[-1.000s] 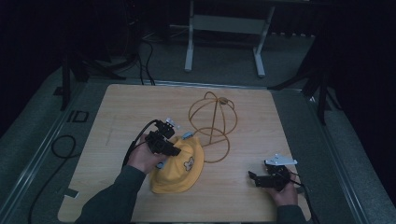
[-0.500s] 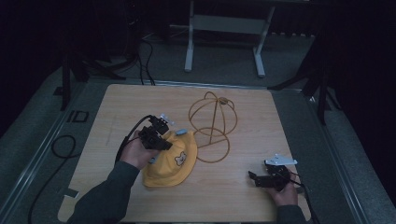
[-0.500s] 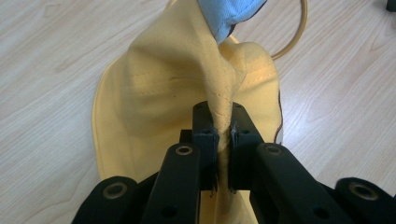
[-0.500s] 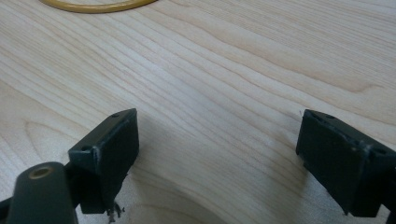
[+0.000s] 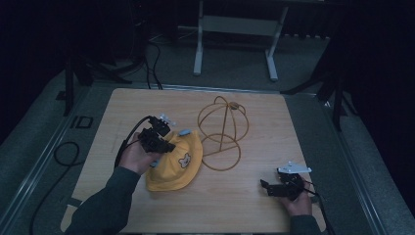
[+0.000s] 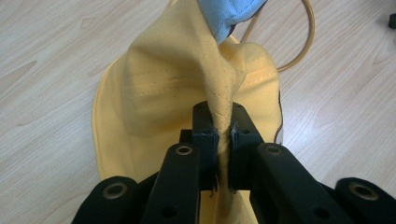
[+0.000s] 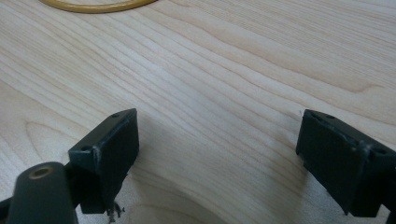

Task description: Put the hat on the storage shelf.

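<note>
Yellow hat (image 5: 176, 164) on table (image 5: 254, 205), just beside wire stand (image 5: 222, 132). Left gripper (image 6: 223, 133) pinched tight on fold of cloth. Soft, light, floppy; probably best taken at brim. Right gripper (image 7: 217, 158) wide open, nothing between.

text: "ID" | on: grey mat (image 5: 80, 122) left of the table (image 5: 254, 205)
</note>
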Demonstrator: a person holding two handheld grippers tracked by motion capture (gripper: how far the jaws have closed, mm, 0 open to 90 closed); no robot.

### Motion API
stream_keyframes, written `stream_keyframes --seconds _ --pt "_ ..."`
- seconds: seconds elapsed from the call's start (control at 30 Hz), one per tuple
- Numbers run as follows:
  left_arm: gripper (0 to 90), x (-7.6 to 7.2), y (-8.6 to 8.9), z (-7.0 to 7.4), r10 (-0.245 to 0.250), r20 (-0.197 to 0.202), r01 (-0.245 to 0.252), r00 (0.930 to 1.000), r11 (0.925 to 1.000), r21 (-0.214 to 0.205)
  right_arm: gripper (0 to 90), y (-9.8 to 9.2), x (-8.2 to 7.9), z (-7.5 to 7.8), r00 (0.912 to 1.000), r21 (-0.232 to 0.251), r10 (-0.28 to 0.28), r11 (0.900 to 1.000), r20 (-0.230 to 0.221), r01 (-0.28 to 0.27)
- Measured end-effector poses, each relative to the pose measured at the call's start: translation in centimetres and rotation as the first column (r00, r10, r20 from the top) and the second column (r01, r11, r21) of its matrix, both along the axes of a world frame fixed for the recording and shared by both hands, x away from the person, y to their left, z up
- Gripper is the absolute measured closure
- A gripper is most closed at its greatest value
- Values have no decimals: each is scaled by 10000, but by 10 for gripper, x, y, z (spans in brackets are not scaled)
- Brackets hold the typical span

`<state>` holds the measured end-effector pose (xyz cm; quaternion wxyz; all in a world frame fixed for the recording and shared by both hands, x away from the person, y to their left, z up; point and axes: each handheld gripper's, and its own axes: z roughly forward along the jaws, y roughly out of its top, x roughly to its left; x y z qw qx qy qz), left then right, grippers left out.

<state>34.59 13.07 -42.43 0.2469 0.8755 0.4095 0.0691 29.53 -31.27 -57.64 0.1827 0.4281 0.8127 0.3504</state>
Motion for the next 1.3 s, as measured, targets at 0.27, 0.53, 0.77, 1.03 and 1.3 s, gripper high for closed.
stream_keyframes --seconds 0.27,0.53,0.77,1.03,1.3 --pt "840 1 8 10 186 211 -179 9996 9993 -316 131 0 0 0 10000 -7 11 10000 23 -11" --pt "839 1 19 25 466 505 -437 9976 9974 -570 130 0 0 0 10000 1 2 10000 10 -2" --pt "839 1 27 34 748 820 -677 9938 9940 -860 131 0 0 0 10000 -6 11 10000 22 -11" --pt "840 1 35 42 962 1154 -822 9886 9893 -1202 131 0 0 0 10000 1 2 10000 12 -2" --pt "840 -1 43 54 1273 1508 -1062 9803 9844 -1405 131 0 0 0 10000 2 -2 10000 12 2"
